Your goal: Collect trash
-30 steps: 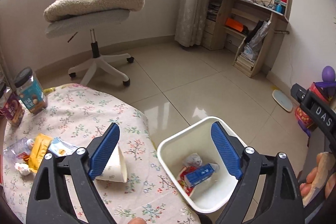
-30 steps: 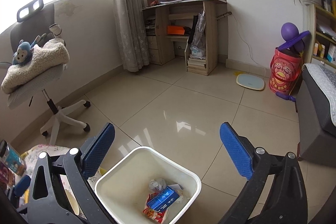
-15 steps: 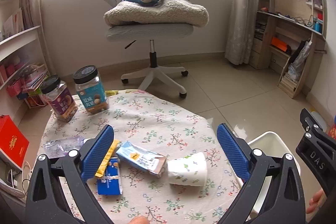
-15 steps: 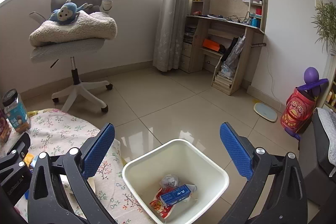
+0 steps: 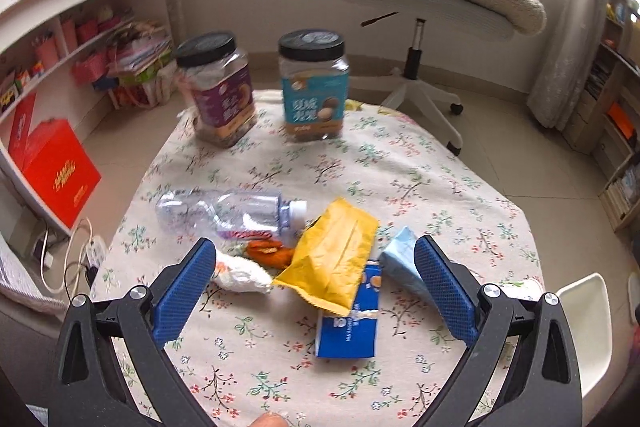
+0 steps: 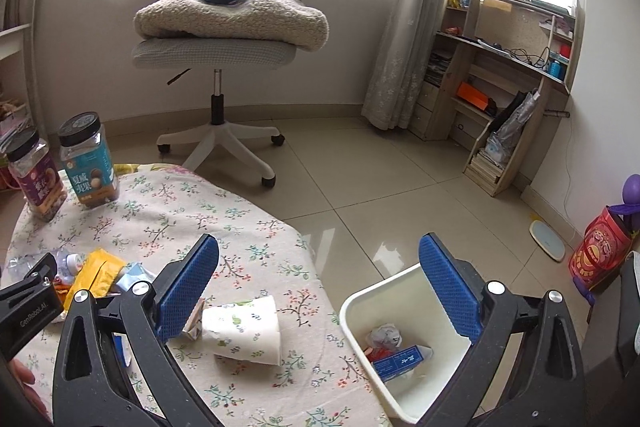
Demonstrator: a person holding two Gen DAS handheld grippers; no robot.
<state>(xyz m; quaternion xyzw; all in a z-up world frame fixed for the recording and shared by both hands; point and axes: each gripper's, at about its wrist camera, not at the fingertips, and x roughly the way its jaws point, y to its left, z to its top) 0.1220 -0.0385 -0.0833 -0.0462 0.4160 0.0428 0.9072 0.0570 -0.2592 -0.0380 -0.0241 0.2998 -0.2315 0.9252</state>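
Step in hand, as I judge it: picking the next piece of trash off the counter (image 5: 400, 155), a round one under a floral cloth.

My left gripper (image 5: 316, 291) hangs above the litter pile with its jaws wide apart and nothing between them. In the left wrist view the yellow foil snack bag (image 5: 334, 255) lies dead centre, partly over the blue printed carton (image 5: 352, 323). The crushed clear plastic bottle (image 5: 228, 213) is at 11 o'clock of the bag, the white crumpled tissue (image 5: 240, 273) at 9, the pale blue wrapper (image 5: 404, 267) at 3.

My right gripper (image 6: 320, 291) is likewise spread and empty; the white paper cup (image 6: 244, 331) lies on its side at its 7 o'clock.

Next move, probably: lower left and close on the yellow bag.

White plastic bin (image 6: 360, 315) off the counter's edge: a crumpled wad, a blue carton and a red wrapper are inside. The two black-lidded snack jars (image 5: 312, 83) stand upright, lids on.
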